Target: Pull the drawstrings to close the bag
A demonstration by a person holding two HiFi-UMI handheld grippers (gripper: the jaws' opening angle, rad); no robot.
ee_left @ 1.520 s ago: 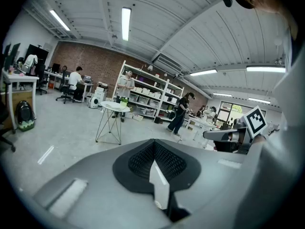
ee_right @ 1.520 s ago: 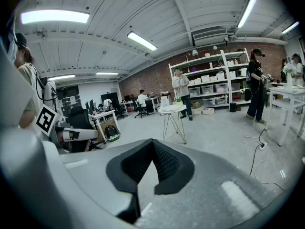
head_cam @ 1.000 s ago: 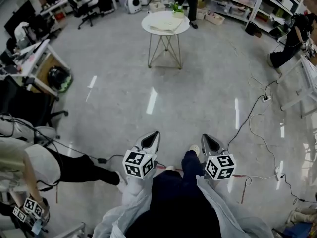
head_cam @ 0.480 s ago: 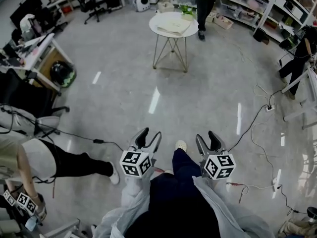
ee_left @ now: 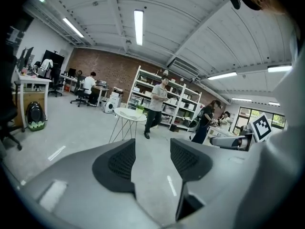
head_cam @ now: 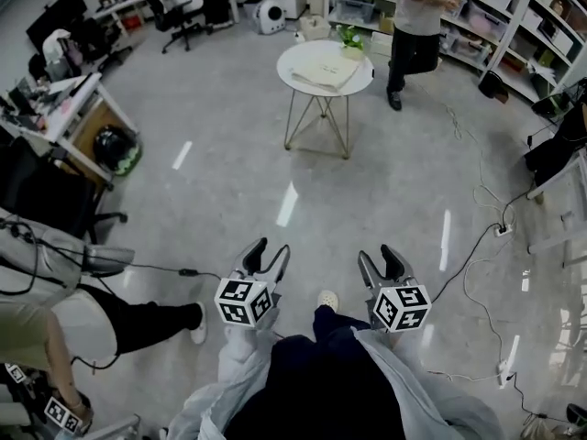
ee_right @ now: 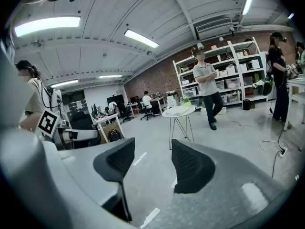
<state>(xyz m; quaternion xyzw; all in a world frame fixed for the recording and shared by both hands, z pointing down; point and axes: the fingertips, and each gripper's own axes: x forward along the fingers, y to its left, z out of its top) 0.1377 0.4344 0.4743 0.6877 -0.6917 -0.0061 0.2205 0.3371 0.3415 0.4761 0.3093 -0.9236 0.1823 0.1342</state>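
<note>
A cream cloth bag (head_cam: 321,70) lies flat on the round white table (head_cam: 301,51) far ahead across the floor; its drawstrings are too small to make out. My left gripper (head_cam: 266,251) and right gripper (head_cam: 382,258) are held side by side in front of me, well short of the table. Both jaws have just been opening from shut and stand open with nothing between them. The left gripper (ee_left: 152,149) looks along the floor toward the table (ee_left: 128,114). Past the right gripper (ee_right: 151,151), the table (ee_right: 178,111) stands straight ahead.
A person (head_cam: 415,26) walks just right of the table, by a small potted plant (head_cam: 350,37). Another person (head_cam: 64,314) sits at my near left. Cables (head_cam: 472,269) trail over the floor on the right. Desks (head_cam: 60,108) line the left, shelves (head_cam: 514,12) the back right.
Both grippers went from shut to open. I have moved forward toward the table. The person by the table has stepped to its right.
</note>
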